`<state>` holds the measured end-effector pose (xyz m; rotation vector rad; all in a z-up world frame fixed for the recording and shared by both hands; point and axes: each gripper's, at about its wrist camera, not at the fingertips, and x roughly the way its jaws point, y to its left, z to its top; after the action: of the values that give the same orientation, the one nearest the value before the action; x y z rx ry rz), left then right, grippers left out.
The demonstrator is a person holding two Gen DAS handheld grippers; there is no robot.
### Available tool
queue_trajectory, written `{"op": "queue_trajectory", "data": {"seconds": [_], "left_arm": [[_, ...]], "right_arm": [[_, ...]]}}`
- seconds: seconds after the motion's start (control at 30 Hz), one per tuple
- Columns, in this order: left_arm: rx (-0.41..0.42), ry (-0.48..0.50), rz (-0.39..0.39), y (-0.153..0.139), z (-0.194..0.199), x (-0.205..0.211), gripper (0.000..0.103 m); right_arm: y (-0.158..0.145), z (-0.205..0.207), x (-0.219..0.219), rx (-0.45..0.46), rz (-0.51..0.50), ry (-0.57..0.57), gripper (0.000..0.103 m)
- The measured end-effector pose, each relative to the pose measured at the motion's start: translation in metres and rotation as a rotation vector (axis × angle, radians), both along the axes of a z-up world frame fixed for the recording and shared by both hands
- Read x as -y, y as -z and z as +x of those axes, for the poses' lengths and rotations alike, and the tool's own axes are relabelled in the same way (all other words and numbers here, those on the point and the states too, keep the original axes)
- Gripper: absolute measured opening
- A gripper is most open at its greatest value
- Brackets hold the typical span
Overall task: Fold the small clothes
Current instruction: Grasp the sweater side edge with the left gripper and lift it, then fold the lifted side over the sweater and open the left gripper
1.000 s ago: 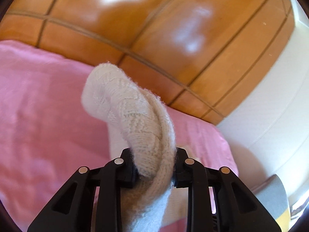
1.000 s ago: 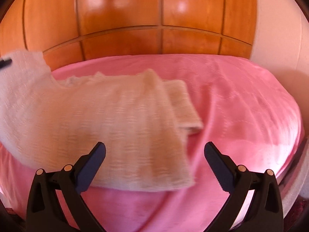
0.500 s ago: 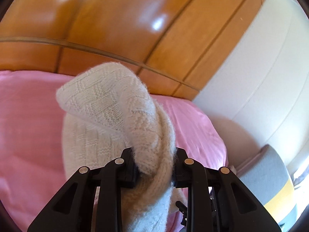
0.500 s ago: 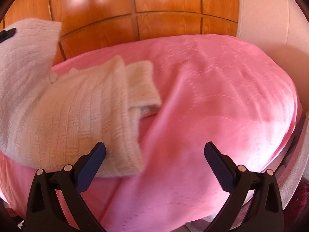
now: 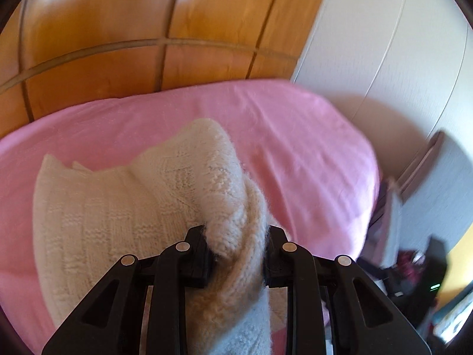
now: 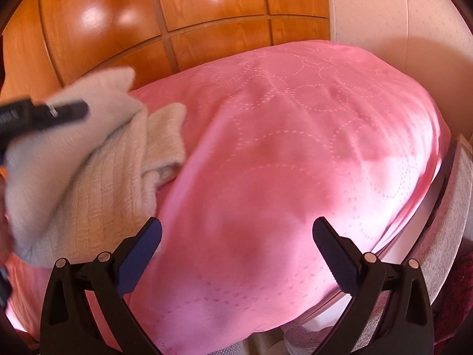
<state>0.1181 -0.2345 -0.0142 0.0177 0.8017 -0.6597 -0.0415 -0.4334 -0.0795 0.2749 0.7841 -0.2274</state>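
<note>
While a bunched edge of the cream knit (image 5: 124,222) is pinched between the fingers of the left gripper (image 5: 238,254), a fold is judged to be in progress: the gripped part is lifted and the rest of the garment is draped on the pink bedspread (image 5: 295,136), toward its left side. In the right wrist view the knit (image 6: 88,183) is seen heaped in layers, with the left gripper's (image 6: 44,115) black arm across it. The right gripper (image 6: 236,236) is spread wide, empty, above bare bedspread (image 6: 295,148) just beside the garment. Next, the held edge would likely need to be carried across and laid flat, the free tool perhaps being used to pin the pile. Behind the bed, wooden panelling (image 5: 118,29) and a white wall (image 5: 384,44) are seen; blurred clutter (image 5: 414,266) lies on the floor beyond the bed's corner.
</note>
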Motion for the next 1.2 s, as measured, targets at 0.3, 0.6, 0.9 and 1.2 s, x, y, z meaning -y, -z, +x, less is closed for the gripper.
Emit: {"op": "queue_trajectory", "data": {"seconds": [0.3,0.6,0.9,1.2], "left_arm": [[-0.018,0.133,-0.124,-0.001,-0.026,0.015,0.055],[0.100,-0.155,-0.219,-0.021,-0.035,-0.071,0.064],[0.058,-0.498,-0.052,0.023,-0.011,-0.152,0.064],[0.108,-0.403,0.091,0.034,-0.011,-0.125,0.064]], "right_arm": [[0.002,0.004,0.003,-0.007,-0.007,0.005,0.101],[0.002,0.007,-0.003,-0.007,-0.018,-0.007,0.101],[-0.050,0.007,-0.020,0.174,-0.014,-0.021,0.101],[-0.060,0.088,-0.071,0.098,-0.136,-0.228,0.101]]}}
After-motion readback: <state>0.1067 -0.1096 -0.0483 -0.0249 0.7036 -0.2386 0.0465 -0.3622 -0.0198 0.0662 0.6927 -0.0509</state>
